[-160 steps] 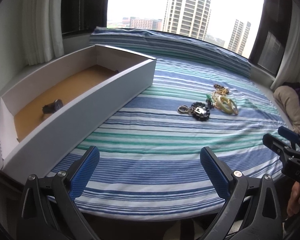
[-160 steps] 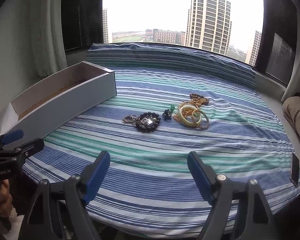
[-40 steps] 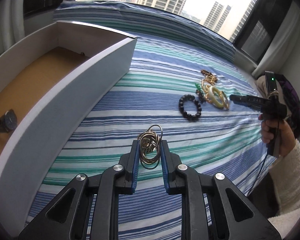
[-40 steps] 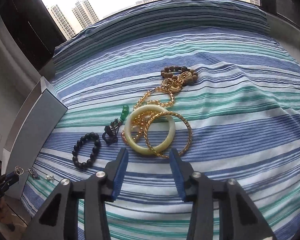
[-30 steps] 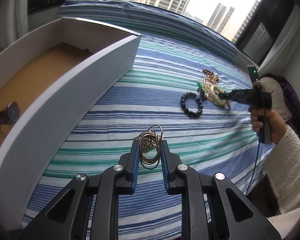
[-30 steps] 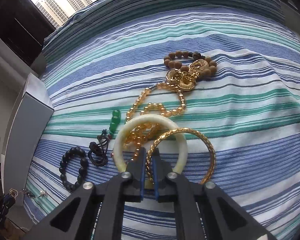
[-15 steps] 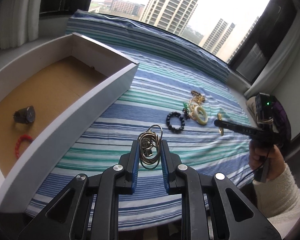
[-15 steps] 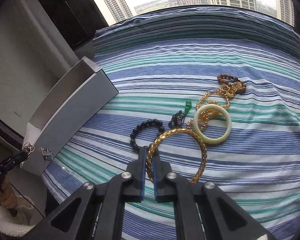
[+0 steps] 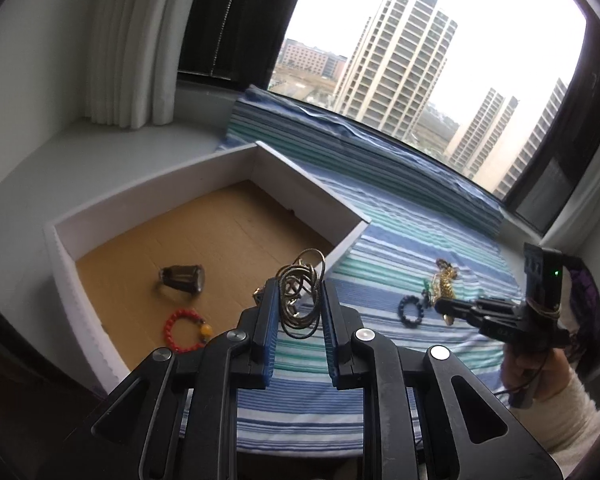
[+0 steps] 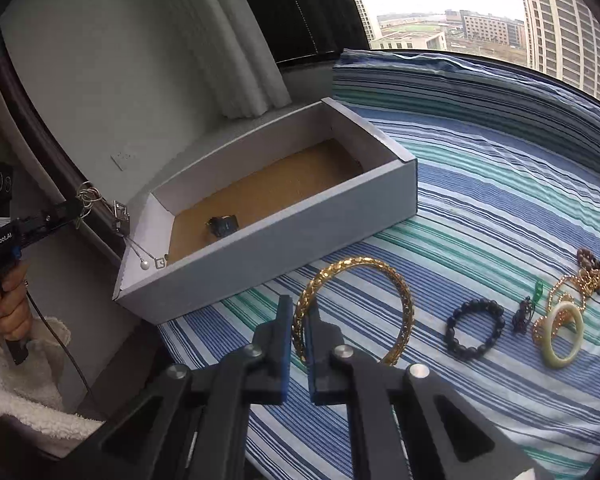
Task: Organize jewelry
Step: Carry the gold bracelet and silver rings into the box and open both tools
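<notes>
My left gripper (image 9: 300, 300) is shut on a bundle of thin metal chain necklaces (image 9: 300, 296), held up near the corner of the white box (image 9: 312, 196). From the right wrist view that gripper (image 10: 74, 208) shows at the far left, with chain and small pendants (image 10: 140, 256) dangling by the box's (image 10: 280, 248) near end. My right gripper (image 10: 298, 320) is shut on a gold chain bangle (image 10: 404, 304), lifted above the striped cloth (image 10: 500, 208). A dark watch (image 9: 182, 276) and a red bead bracelet (image 9: 182, 326) lie on the box's brown floor.
On the cloth lie a black bead bracelet (image 10: 474, 334), a dark knotted cord with a green charm (image 10: 524, 314), a pale jade bangle (image 10: 562, 336), gold bead chains and a brown bead bracelet (image 10: 588, 262). A window and white curtain (image 9: 132, 48) stand behind. A person's hand (image 10: 8, 304) grips the left tool.
Both grippers rose and swung left toward the box. The right one shut on the gold bangle and lifted it off the pile. The left kept hold of the chains.
</notes>
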Demonstrator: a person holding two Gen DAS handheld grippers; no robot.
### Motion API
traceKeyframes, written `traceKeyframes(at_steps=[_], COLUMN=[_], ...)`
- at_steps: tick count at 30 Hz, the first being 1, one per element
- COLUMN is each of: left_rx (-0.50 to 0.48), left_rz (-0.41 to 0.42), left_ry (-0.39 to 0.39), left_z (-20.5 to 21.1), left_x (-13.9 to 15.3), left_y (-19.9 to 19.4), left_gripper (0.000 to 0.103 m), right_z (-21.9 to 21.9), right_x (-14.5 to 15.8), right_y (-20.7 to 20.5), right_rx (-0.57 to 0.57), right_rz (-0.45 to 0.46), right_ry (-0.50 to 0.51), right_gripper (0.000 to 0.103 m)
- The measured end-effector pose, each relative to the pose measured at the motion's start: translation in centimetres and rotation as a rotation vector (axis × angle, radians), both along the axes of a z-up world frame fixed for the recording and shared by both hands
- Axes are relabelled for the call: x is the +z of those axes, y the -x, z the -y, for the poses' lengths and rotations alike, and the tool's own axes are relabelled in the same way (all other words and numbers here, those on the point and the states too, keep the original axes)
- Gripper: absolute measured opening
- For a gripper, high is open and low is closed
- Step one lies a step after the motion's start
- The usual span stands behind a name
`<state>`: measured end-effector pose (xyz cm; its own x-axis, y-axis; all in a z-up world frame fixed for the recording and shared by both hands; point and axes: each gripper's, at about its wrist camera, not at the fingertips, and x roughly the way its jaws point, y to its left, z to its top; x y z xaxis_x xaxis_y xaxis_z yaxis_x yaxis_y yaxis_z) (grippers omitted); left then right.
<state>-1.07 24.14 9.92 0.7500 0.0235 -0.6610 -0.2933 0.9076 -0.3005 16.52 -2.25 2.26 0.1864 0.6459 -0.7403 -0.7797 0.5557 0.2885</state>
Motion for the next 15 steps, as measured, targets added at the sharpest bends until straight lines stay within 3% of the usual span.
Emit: traceKeyframes(at_steps=[7,15], left_rx=[0.048,0.061], left_rz=[-0.038,-0.115], left_ry=[-0.01,0.026], left_z=[-2.9,-4.9], left_x=[-1.1,-5.2], left_y=[-2.3,-6.9], left_gripper=[0.019,0.019], right_z=[-7.7,-14.9], right_x=[3.4,3.3], right_y=[-0.2,-3.2], right_rx=[0.117,0.156], right_rz=[0.102,0.18], right_ry=[-0.014,0.02], right_gripper=[0.006,0.006])
